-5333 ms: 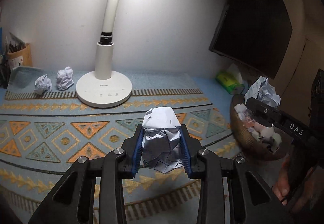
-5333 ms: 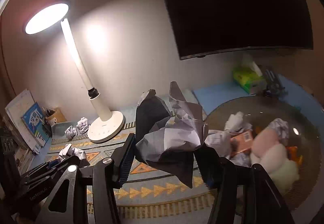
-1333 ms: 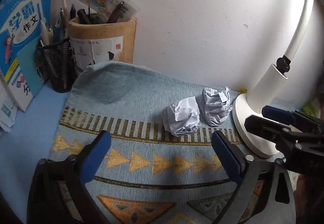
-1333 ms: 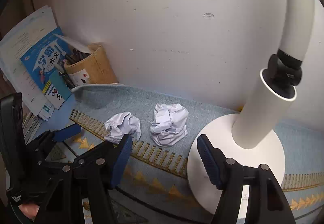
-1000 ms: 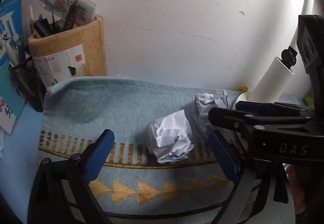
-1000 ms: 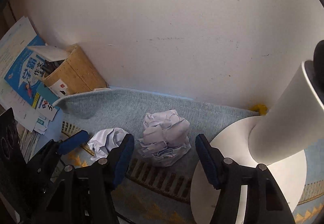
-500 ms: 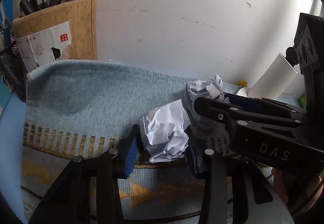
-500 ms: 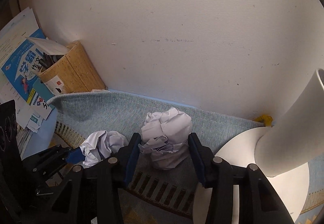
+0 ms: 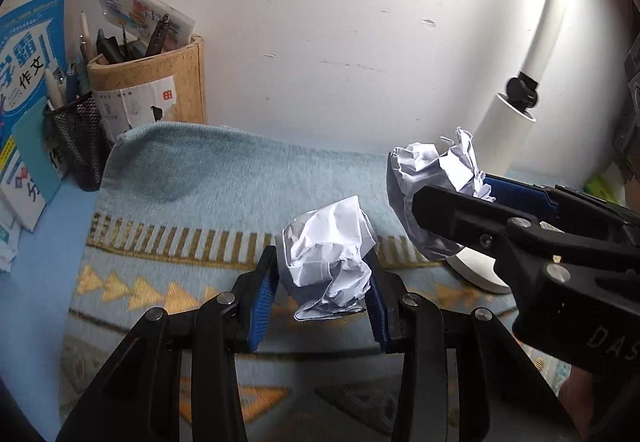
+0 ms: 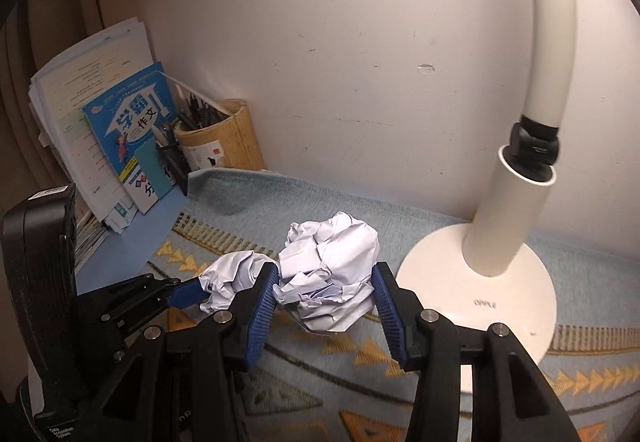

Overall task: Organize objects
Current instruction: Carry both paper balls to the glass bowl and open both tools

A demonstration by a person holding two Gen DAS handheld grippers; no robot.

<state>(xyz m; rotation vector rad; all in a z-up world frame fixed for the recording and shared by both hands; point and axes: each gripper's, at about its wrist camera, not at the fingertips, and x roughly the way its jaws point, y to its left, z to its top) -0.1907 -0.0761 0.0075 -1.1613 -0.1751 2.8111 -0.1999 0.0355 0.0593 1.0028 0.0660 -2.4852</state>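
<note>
Left gripper [image 9: 322, 290] jaws nearly closed, pinching a crumpled paper ball [image 9: 328, 262] lifted just off the patterned mat [image 9: 200, 178]. Right gripper [image 10: 324, 296] likewise clamps a second paper wad [image 10: 332, 274], to the right beside the lamp base [image 10: 500, 282].

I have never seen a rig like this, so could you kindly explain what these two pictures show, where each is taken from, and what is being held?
There is no robot here: a person carries a two-finger clamp in each hand, each with a wide-angle camera looking forward along its fingers. One picture is from the left clamp, the other from the right.

The left gripper is shut on a crumpled paper ball. The right gripper is shut on a second paper ball.

Below lies a blue patterned mat. On it stands a white desk lamp. At the back left are a pen holder and a blue workbook.
</note>
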